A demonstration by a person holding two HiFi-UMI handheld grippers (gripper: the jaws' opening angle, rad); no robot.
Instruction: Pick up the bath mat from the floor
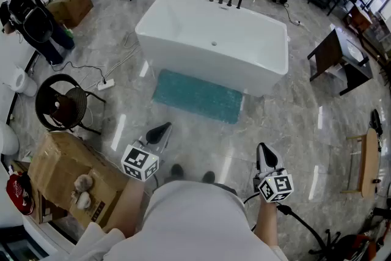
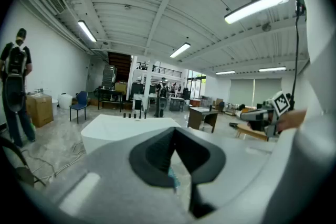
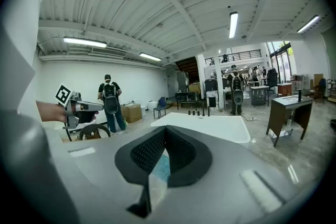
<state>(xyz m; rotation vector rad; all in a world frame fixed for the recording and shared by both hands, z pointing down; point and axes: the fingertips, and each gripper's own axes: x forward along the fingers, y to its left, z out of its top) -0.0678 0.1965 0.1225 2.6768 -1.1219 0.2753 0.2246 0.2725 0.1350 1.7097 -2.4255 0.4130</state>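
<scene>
Bath mat [image 1: 197, 96] lies flat on the floor [image 1: 293, 122], one long side tucked along the near wall of the white bathtub [image 1: 214, 40]. It is teal and rectangular with a nubbly pile, and there are no folds or raised corners to be seen. The floor under it is glossy grey tile.

Left tongs [image 1: 160, 130] and right tongs [image 1: 263, 148] are both held out in front of the person, well short of the mat and above the floor. Each one's own view shows the jaws pressed together with nothing between the pads. Only a sliver of teal shows through the notch beneath them. Both point slightly downward, toward the tub.

Handling, as a judgement: the mat looks soft and limp, light enough for one pair of tongs, and not at all fragile. It will sag and fold once lifted, so a single pinch in the middle would leave it dangling in a bundle. Lying flush on smooth tile, it offers little for the jaws to get under. Whether the underside is rubbery and clings cannot be told from here.

Best hold looks like the near long edge, the side away from the tub, where the approach is unobstructed. One pair would go toward each near corner. The jaws need to spread first, come in low, and bite the edge plus a little pile so the fabric bunches between the pads. Lifting both corners together should peel it off the tile evenly.
</scene>
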